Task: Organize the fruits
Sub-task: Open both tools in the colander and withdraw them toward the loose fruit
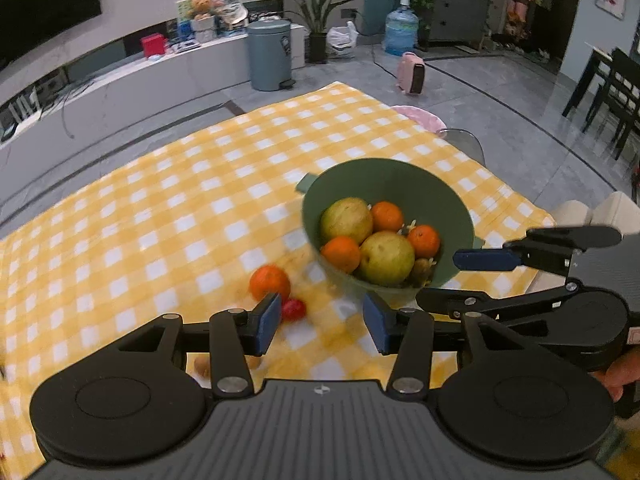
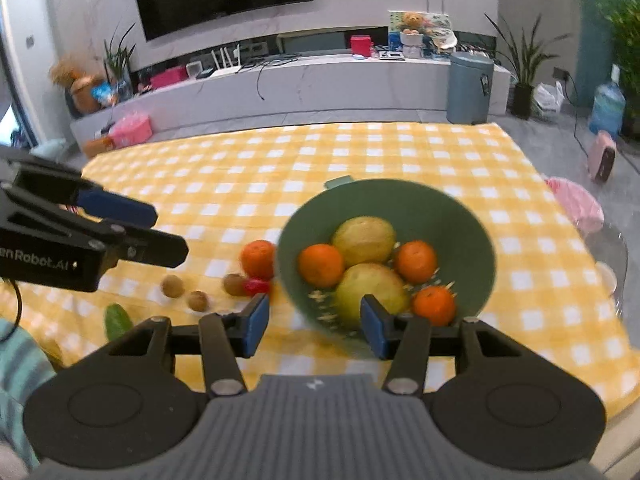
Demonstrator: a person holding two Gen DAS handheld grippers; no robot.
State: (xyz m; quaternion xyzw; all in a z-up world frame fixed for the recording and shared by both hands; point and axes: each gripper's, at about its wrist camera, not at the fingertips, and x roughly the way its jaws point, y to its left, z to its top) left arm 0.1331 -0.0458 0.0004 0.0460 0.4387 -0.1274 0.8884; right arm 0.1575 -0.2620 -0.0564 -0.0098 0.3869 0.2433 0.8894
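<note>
The yellow checked tablecloth (image 2: 360,152) fills most of what I see, and on it, at about one o'clock from my right claw (image 2: 314,326), sits the green colander bowl (image 2: 440,216), blurred and looking tipped toward me. It already holds two big yellow-green fruits (image 2: 364,240) and three oranges (image 2: 321,265), so I judge it fairly heavy and apt to slide on the cloth; its thin rim or the small tab handle at its twelve o'clock edge would be the places to take it. Outside the bowl, at its nine o'clock, lies a loose orange (image 2: 258,258), firm, round and prone to roll, best taken across its middle. Just below it is a small red fruit (image 2: 256,286), soft I would guess, needing a light squeeze, touching or nearly touching a brown kiwi (image 2: 234,283). Two more kiwis (image 2: 173,286) lie further toward nine o'clock, fuzzy and easy to hold, and a green cucumber-like piece (image 2: 117,322) sits at the near edge. My right claw stands apart and empty, its pads either side of the bowl's near rim. My left claw (image 1: 320,320) is likewise apart and empty, with the loose orange just beyond its left pad.
</note>
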